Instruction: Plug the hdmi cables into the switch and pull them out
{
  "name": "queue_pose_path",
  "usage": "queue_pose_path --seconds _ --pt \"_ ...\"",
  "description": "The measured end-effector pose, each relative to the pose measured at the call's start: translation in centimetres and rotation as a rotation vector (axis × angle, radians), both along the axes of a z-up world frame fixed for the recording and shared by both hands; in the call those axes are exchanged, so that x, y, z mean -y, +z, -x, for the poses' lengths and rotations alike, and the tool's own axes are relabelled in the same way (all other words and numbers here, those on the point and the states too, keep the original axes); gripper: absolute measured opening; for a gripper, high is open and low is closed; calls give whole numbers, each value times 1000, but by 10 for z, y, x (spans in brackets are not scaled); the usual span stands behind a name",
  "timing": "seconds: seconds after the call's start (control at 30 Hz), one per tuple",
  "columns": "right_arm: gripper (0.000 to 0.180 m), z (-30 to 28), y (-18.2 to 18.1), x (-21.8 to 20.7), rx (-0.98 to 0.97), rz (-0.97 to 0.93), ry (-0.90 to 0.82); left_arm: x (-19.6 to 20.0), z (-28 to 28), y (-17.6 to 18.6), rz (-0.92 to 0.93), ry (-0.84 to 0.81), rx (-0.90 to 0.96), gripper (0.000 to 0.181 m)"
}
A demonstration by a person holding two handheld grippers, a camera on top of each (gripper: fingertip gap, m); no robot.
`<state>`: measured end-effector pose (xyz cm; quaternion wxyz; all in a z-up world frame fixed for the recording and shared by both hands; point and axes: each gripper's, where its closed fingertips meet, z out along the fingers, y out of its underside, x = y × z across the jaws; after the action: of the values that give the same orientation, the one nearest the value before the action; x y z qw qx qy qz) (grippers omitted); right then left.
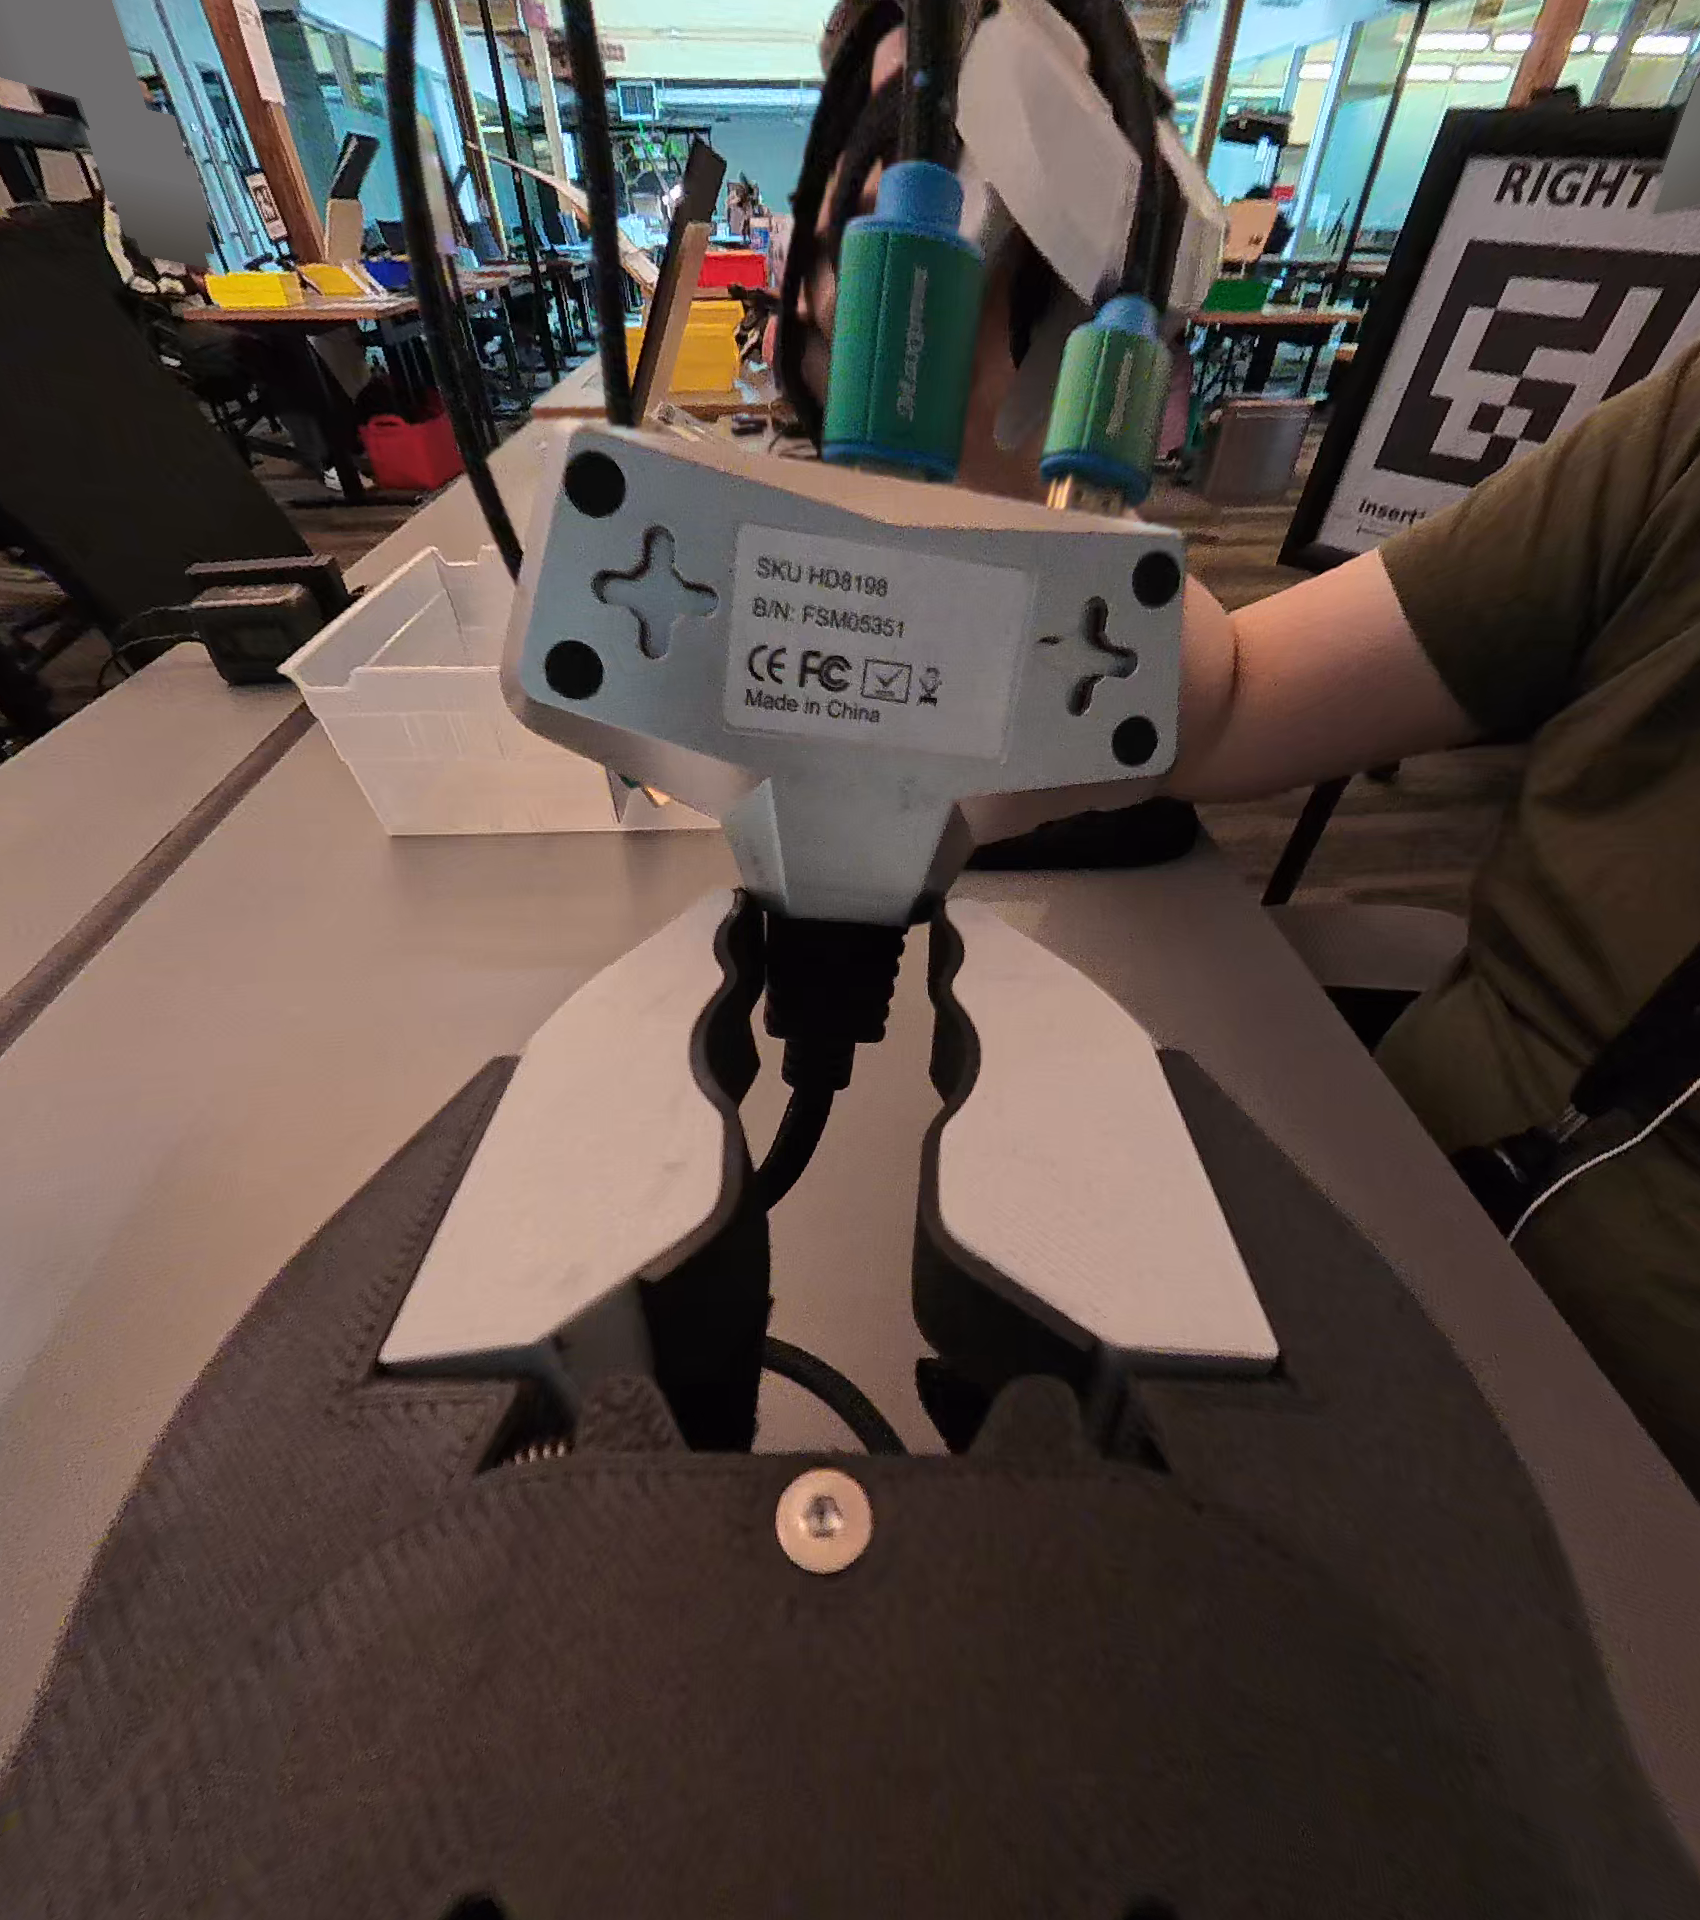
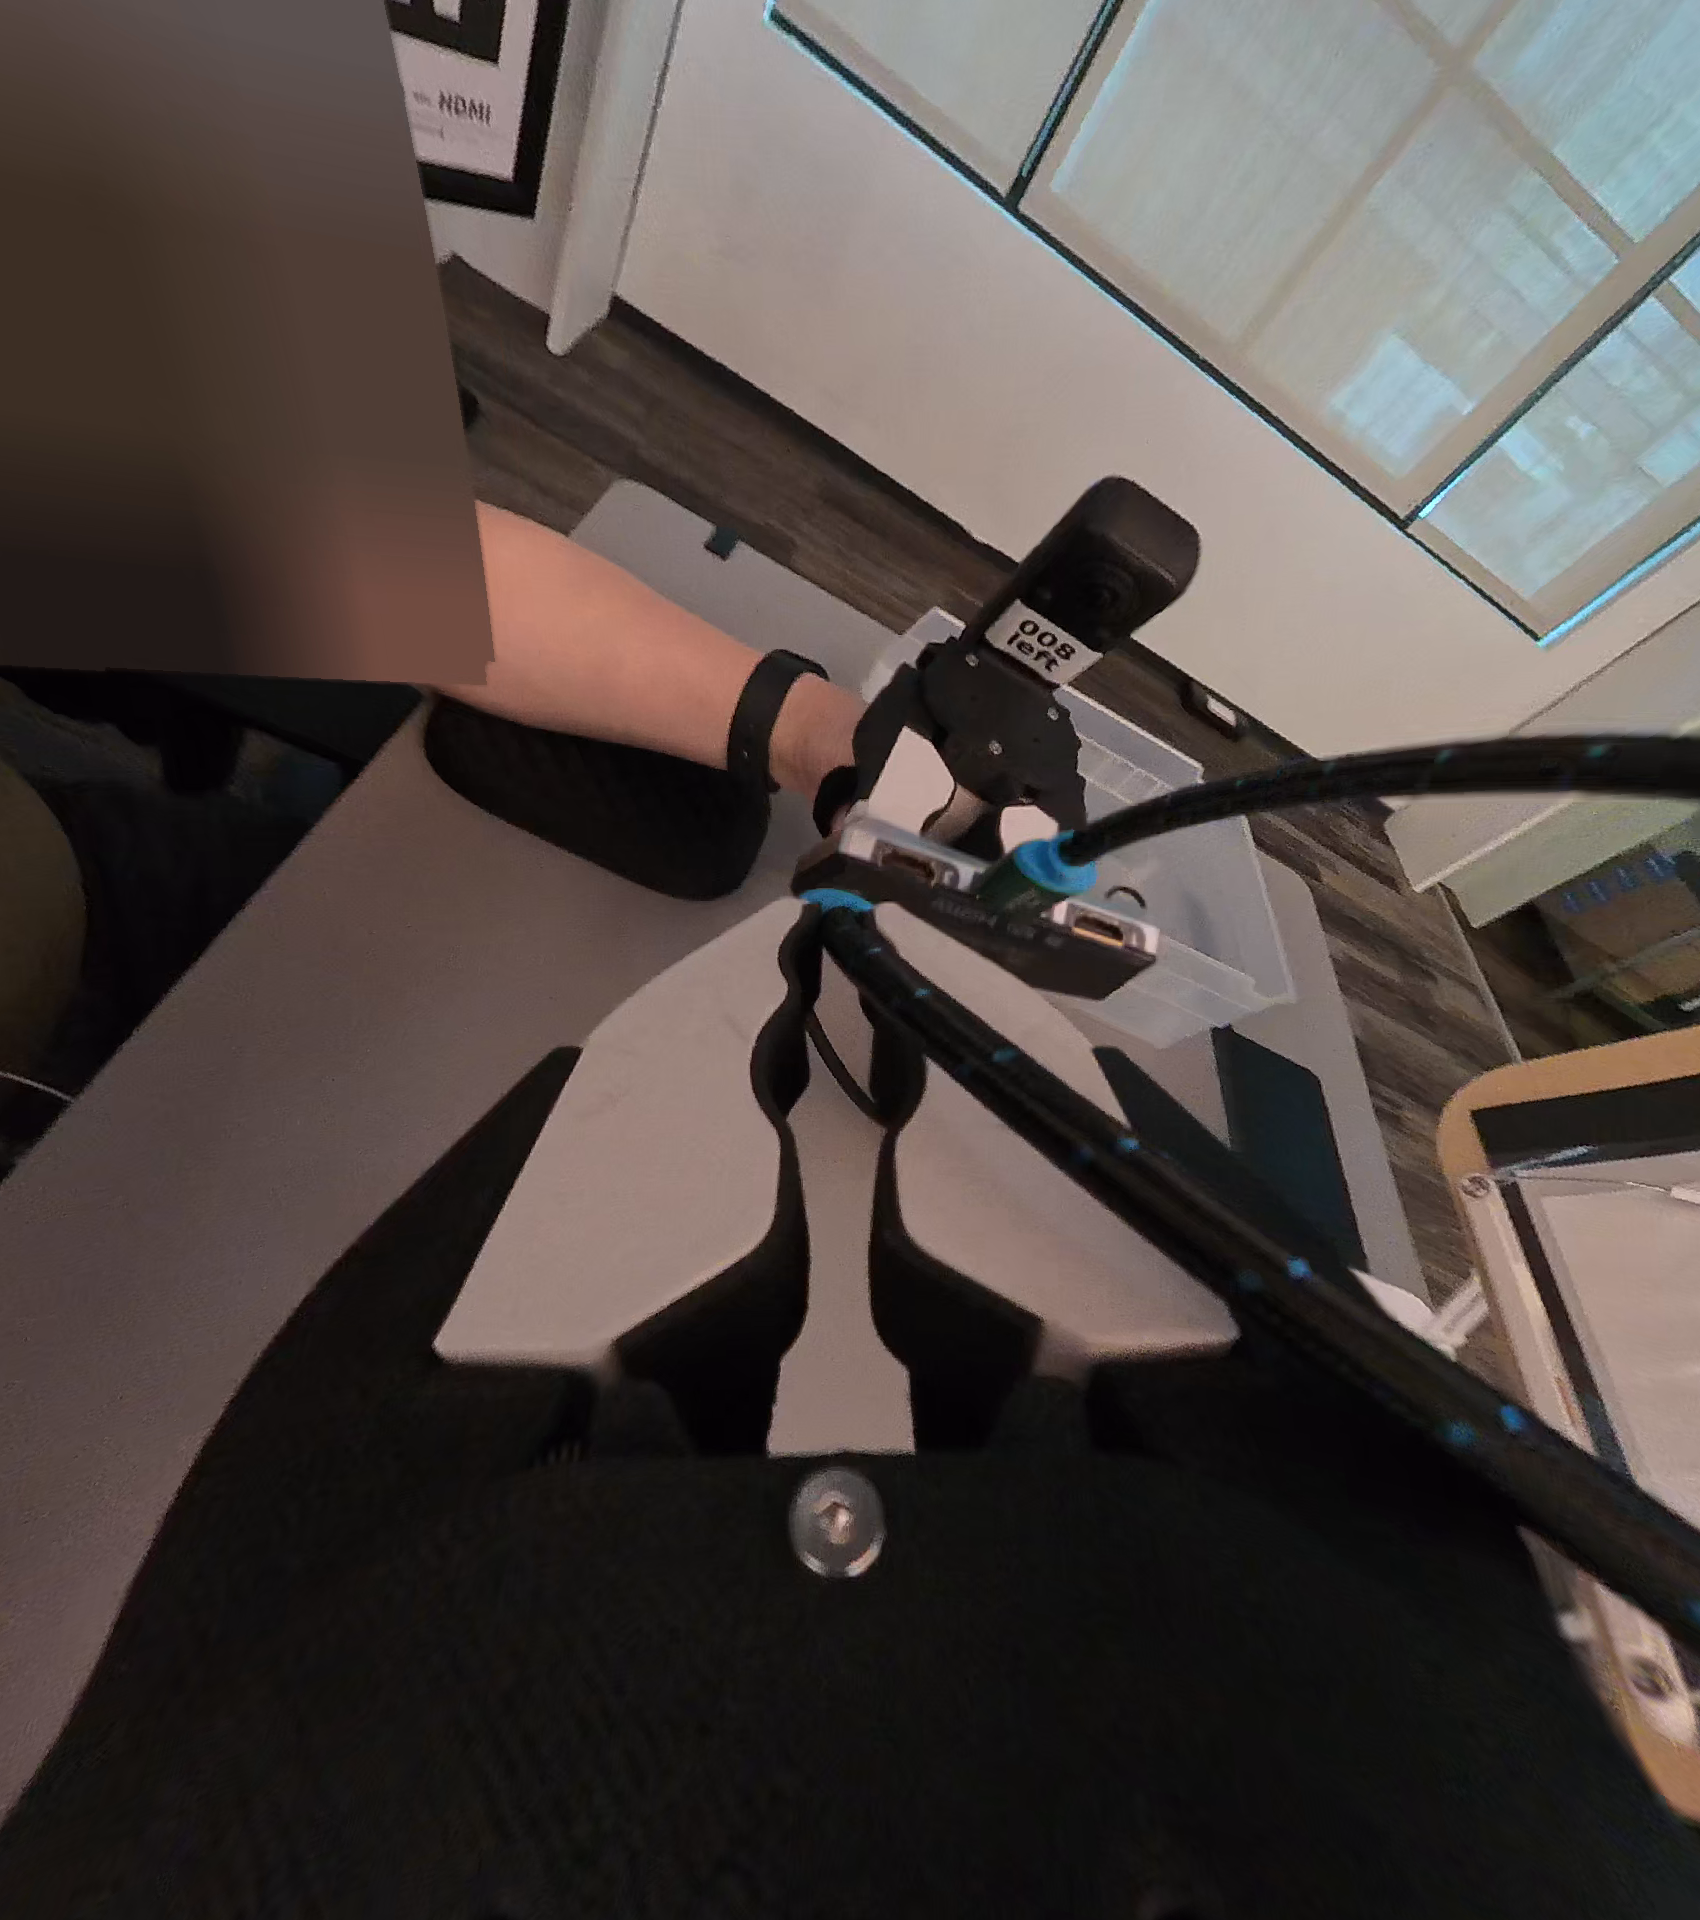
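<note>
Stretching across both views was the grey bench [image 1: 202, 1039], and on it stood a clear plastic bin [image 1: 430, 717], beyond the held work. Above the bench the left gripper [image 1: 835, 914] held the HDMI switch [image 1: 846, 623] by its narrow stem, jaws closed on that stem, with the switch's labelled underside turned to the left wrist camera. A black cable [image 1: 804, 1101] left the stem and ran back between the jaws.

At the switch's far edge, the left wrist view showed two green-and-blue HDMI plugs [image 1: 903, 332]: the nearer one met the edge, while the farther one showed bare metal at its tip, so it was not fully seated.

From the right wrist view, the right gripper [image 2: 841, 935] had its jaws nearly together around a braided black cable [image 2: 1085, 1132] just behind that plug's blue collar, at the switch's port face. A second braided cable [image 2: 1345, 779] arched in from the right to a plug in the middle port; gold-rimmed ports either side stood unfilled. The person's forearm [image 2: 638, 675], wearing a black wristband [image 2: 763, 717], reached to the left gripper.
</note>
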<state>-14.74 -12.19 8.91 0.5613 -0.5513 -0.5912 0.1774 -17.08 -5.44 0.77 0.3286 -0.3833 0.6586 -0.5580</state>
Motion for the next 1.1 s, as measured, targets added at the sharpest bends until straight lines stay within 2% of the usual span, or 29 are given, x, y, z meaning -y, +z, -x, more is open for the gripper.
queue_pose_path --seconds 0.03,0.37,1.1 --pt "7 1 1 1 -14 2 16 1 0 -2 -12 0 -7 30" --pt "6 2 -6 -6 -13 -41 34 5 -2 -15 -81 -1 -71 29" --pt "7 4 -18 -7 -30 -19 111 9 -1 -23 -96 -27 -126 29"
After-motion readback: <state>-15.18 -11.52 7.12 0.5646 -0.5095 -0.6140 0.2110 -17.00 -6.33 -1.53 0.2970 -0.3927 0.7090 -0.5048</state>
